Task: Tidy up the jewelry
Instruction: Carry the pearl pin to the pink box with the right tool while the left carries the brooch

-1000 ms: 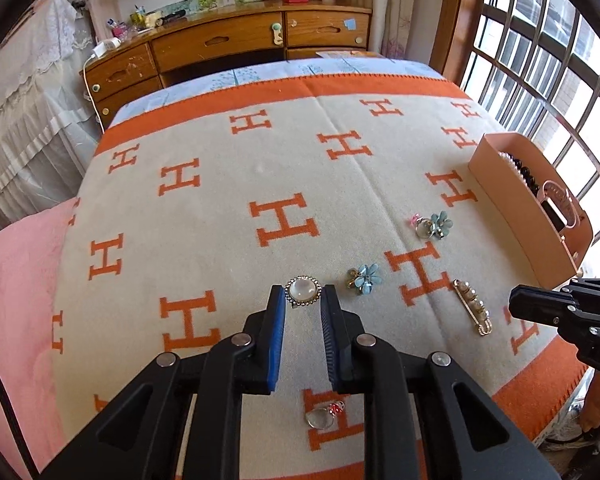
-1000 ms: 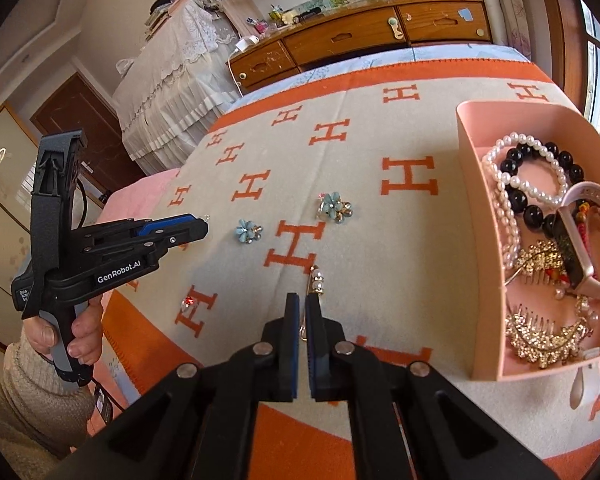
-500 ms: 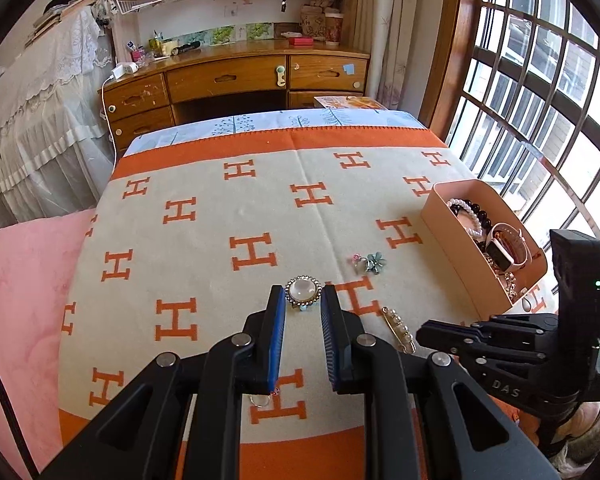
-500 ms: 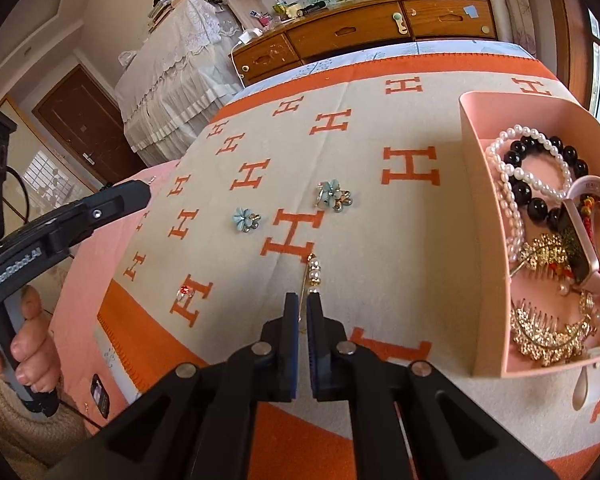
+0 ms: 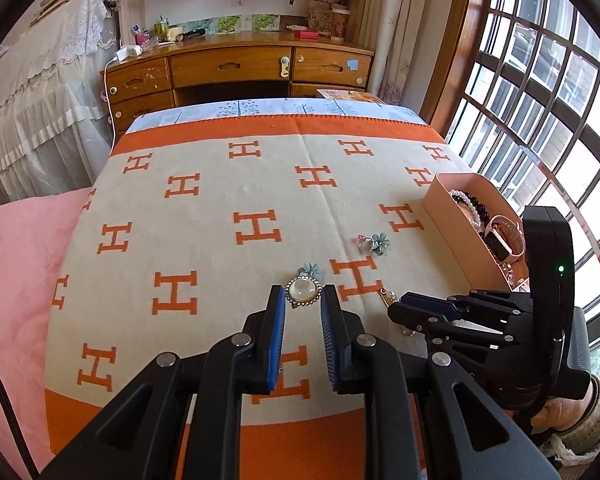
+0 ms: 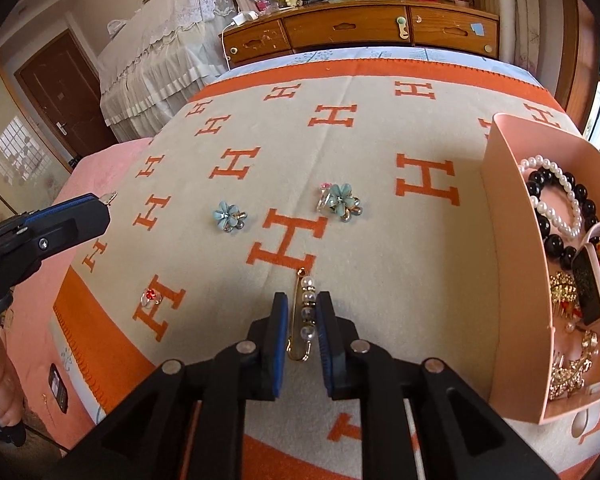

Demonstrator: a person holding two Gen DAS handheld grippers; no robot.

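My left gripper (image 5: pixel 302 300) is shut on a round white-stone brooch (image 5: pixel 302 293) and holds it above the H-pattern blanket (image 5: pixel 220 208). My right gripper (image 6: pixel 302 304) is open, its jaws either side of a gold pearl pin (image 6: pixel 306 312) lying on the blanket. A pink box (image 6: pixel 508 248) holds bracelets, a watch and hair combs at the right. A blue flower piece (image 6: pixel 229 216), a flower cluster (image 6: pixel 340 200) and a red-stone ring (image 6: pixel 151 296) lie loose on the blanket.
A wooden desk (image 5: pixel 236 68) stands beyond the bed, a window (image 5: pixel 540 92) at the right. A pink cover (image 5: pixel 16 264) lies to the left. The box also shows in the left wrist view (image 5: pixel 456 224), behind the right gripper (image 5: pixel 404 312).
My left gripper has lifted the round brooch off the blanket. My right gripper has opened and its jaws now straddle the pearl pin.
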